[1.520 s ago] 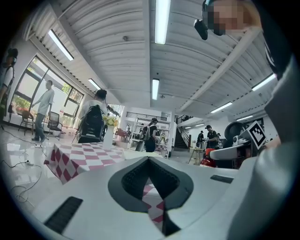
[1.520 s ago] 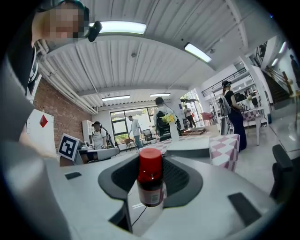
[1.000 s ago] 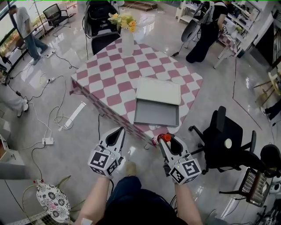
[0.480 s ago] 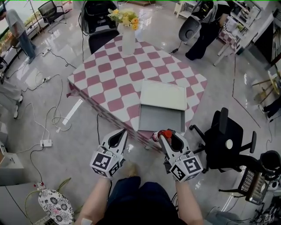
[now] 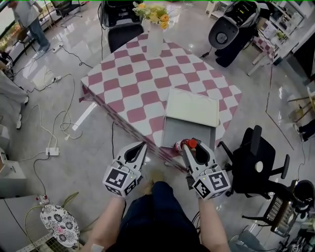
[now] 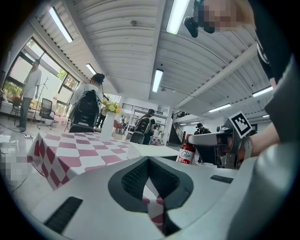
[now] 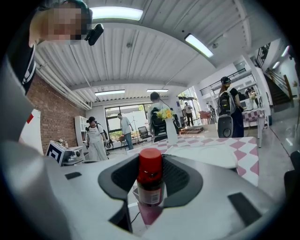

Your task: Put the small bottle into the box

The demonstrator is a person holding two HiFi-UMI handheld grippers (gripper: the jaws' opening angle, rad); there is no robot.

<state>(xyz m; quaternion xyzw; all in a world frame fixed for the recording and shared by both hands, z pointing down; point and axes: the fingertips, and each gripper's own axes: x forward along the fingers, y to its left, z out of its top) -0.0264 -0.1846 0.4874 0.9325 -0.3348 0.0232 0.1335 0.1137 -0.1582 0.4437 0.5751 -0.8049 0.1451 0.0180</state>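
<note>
My left gripper [image 5: 141, 144] has its jaws pressed together on nothing, just short of the counter [image 5: 129, 84]. At the far corner a white vase [image 5: 154, 43] holds yellow flowers [image 5: 153, 11]. The open box [image 5: 181, 132] shows only its grey bottom, with its lid [image 5: 192, 106] lying behind. My right gripper [image 5: 193, 146] has its jaws pinching the red-capped small bottle [image 7: 150, 187] at the box's near edge, hiding that rim.

The right gripper [image 5: 195, 147] hides the box's [image 5: 187, 130] near edge.
</note>
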